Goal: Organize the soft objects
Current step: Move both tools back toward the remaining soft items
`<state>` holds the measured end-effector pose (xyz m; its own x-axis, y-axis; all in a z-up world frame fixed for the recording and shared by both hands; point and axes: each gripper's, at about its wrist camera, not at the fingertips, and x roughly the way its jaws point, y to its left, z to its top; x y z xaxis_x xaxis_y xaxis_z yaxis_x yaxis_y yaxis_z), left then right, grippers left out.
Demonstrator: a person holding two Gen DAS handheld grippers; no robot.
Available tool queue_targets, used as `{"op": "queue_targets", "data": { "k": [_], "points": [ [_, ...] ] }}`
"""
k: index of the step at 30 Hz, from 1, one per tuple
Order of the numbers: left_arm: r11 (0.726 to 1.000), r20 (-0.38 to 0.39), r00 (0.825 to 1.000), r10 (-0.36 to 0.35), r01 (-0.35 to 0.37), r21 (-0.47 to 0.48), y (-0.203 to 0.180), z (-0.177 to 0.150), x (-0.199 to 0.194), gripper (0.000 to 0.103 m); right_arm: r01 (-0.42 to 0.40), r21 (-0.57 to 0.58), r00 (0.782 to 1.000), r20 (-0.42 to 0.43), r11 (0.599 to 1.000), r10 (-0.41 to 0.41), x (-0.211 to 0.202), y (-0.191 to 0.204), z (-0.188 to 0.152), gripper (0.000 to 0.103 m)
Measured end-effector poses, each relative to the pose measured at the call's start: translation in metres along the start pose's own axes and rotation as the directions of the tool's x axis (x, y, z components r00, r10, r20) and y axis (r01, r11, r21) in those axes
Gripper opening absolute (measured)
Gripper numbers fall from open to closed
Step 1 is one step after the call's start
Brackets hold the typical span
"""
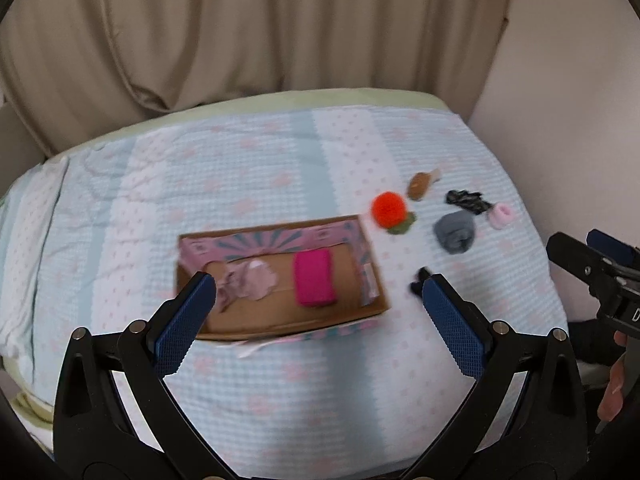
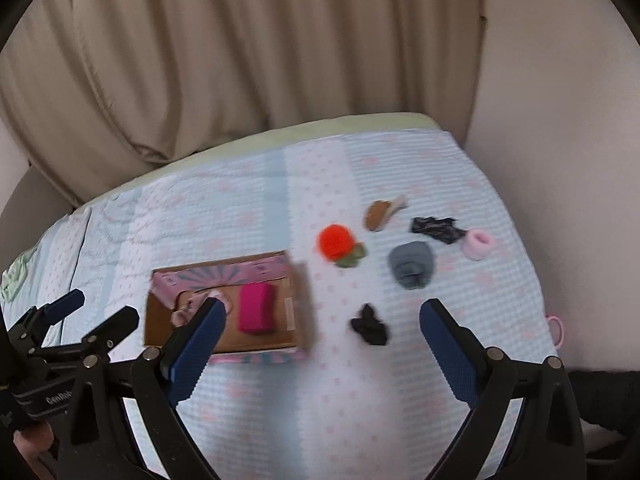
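An open cardboard box (image 1: 372,272) (image 2: 298,300) lies on the bed and holds a magenta roll (image 1: 314,278) (image 2: 256,309) and a pale pink soft item (image 1: 256,280) (image 2: 192,308). To its right lie an orange pompom (image 1: 387,208) (image 2: 335,241), a brown piece (image 1: 419,185) (image 2: 378,214), a grey rolled sock (image 1: 456,231) (image 2: 412,264), black lace (image 1: 466,199) (image 2: 436,228), a pink scrunchie (image 1: 500,216) (image 2: 478,244) and a black scrunchie (image 1: 418,282) (image 2: 370,326). My left gripper (image 1: 320,296) is open and empty above the box. My right gripper (image 2: 322,320) is open and empty above the black scrunchie.
The bed has a light blue quilt (image 1: 280,380) (image 2: 320,400) with pink dots. A beige curtain (image 1: 240,32) (image 2: 240,48) hangs behind it and a wall stands at the right. A thin pink hair tie (image 2: 558,330) lies at the quilt's right edge.
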<state>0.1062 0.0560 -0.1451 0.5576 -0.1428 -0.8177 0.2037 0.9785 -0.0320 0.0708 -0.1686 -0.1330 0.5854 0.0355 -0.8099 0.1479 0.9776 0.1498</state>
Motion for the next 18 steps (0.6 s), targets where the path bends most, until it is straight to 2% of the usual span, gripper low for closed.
{"op": "queue_targets", "data": {
  "k": [5, 10, 14, 18],
  "points": [
    [1.0, 0.019, 1.0, -0.019, 0.019, -0.022, -0.069, 0.007, 0.007, 0.103, 0.014, -0.009, 1.0, 0.011, 1.0, -0.014, 0.0, -0.068, 0.007, 0.097],
    [0.998, 0.017, 0.999, -0.044, 0.044, -0.037, -0.138, 0.011, 0.03, 0.103, 0.008, -0.006, 1.0, 0.001, 1.0, -0.008, 0.011, -0.136, 0.014, 0.097],
    [0.998, -0.012, 0.998, -0.059, 0.058, -0.037, -0.185, 0.011, 0.06, 0.103, 0.012, -0.01, 1.0, -0.019, 1.0, -0.012, 0.032, -0.182, 0.022, 0.097],
    [0.995, -0.057, 0.995, -0.081, 0.077, -0.064, -0.214, 0.014, 0.096, 0.103, 0.016, -0.014, 0.999, -0.035, 1.0, -0.017, 0.058, -0.214, 0.029, 0.097]
  ]
}}
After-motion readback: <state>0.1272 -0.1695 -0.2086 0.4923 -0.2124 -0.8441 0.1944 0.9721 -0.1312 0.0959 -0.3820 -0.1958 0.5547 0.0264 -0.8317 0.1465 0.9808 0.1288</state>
